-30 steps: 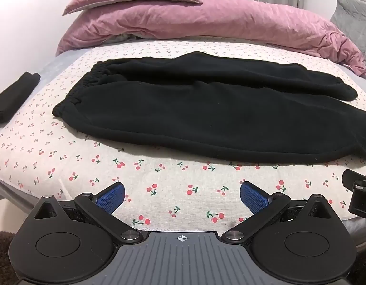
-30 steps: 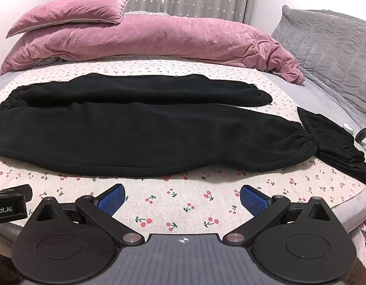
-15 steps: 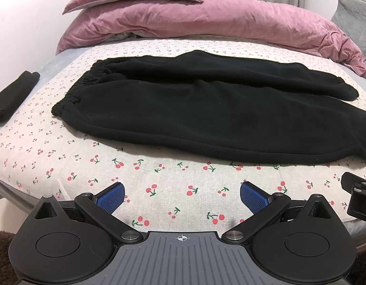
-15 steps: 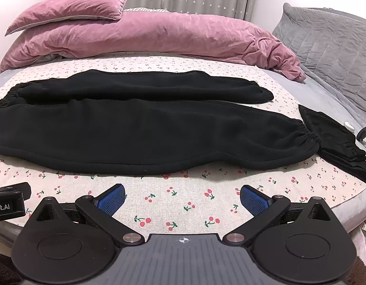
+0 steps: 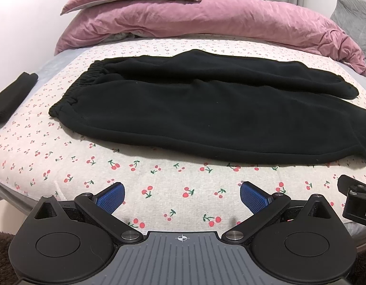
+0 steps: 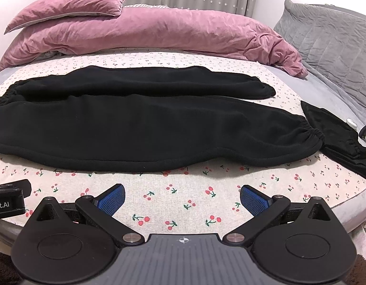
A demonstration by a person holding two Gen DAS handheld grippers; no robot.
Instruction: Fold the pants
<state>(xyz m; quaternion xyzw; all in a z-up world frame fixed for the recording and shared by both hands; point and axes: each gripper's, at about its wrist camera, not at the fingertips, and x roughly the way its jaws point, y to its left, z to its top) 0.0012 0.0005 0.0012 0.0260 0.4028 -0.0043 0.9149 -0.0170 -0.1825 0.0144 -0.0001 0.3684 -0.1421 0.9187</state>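
Black fleece pants (image 5: pixel 194 109) lie spread flat across the cherry-print sheet (image 5: pixel 159 178), waistband at the left and both legs running right. In the right wrist view the same pants (image 6: pixel 147 123) end in elastic cuffs at the right. My left gripper (image 5: pixel 182 196) hovers open over the bed's near edge, short of the pants' near hem, nothing between its blue pads. My right gripper (image 6: pixel 182 196) is open too, just in front of the near leg. Each view catches the other gripper's body at its side edge.
A pink duvet (image 6: pixel 159 30) and pillow (image 6: pixel 71 4) lie along the far side. A folded black garment (image 5: pixel 11 97) sits at the left edge, another black garment (image 6: pixel 335 137) beside the cuffs at right. A grey quilted cushion (image 6: pixel 330 38) stands far right.
Both grippers have risen and edged slightly forward toward the pants; the bed sits a little lower in view. The pants have not moved and both grippers stay open.
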